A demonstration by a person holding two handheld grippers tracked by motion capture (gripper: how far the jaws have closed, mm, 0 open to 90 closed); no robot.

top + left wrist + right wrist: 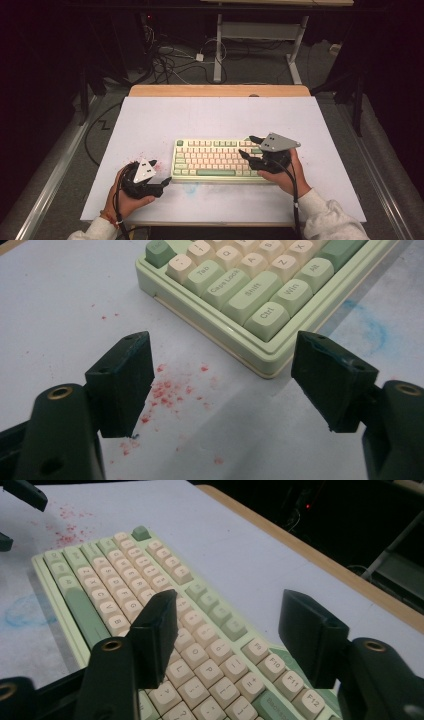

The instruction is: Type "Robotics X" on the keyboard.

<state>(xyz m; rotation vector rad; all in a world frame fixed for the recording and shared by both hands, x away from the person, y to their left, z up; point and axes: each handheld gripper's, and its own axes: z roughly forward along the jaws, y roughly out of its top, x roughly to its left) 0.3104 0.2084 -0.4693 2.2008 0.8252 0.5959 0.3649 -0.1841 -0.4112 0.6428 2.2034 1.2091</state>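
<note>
Keyboard [216, 160]: pale green plastic case, cream and green square keycaps, lying flat at the near middle of the white table sheet [220, 115]. My left gripper [161, 175]: matte black blocky jaws, spread wide and empty, just beside the keyboard's left edge over red specks [165, 390]. My right gripper [250, 147]: jaws apart, empty, above the keyboard's right-hand keys. Bare sheet lies open beyond the keyboard to the wooden table edge [220, 90].

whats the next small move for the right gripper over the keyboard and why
Probably lower the right gripper back toward the keys: its jaws stand open with nothing between them, above the right end of the keyboard. The left gripper sits open beside the keyboard's left edge.
</note>
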